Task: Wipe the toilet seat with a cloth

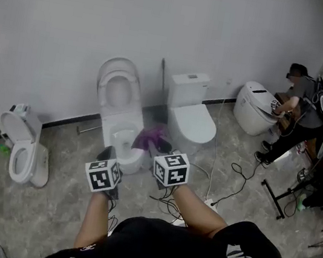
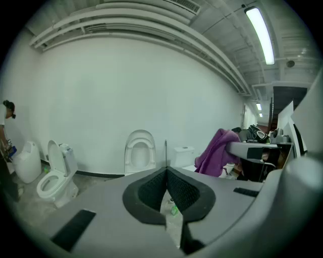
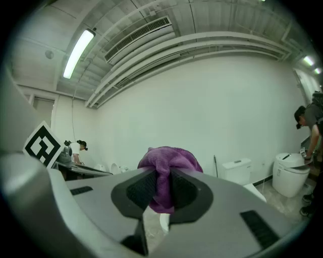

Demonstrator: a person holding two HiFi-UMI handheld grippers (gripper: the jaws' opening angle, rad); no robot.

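A white toilet (image 1: 122, 138) stands by the wall with its lid and seat (image 1: 118, 87) raised; the left gripper view shows it straight ahead (image 2: 140, 151). My right gripper (image 1: 160, 146) hovers just right of the bowl, shut on a purple cloth (image 1: 151, 137). The cloth bunches up between the black pads (image 3: 141, 189) of the right gripper (image 3: 160, 174). My left gripper (image 1: 108, 154) is in front of the bowl; the left gripper (image 2: 166, 171) is shut with nothing in it. The purple cloth (image 2: 217, 150) shows at its right.
A closed white toilet (image 1: 191, 122) stands right of the bowl and an open one (image 1: 22, 154) at far left. A person (image 1: 302, 112) bends over a rounded toilet (image 1: 256, 108) at the back right. Cables (image 1: 232, 189) trail over the grey floor.
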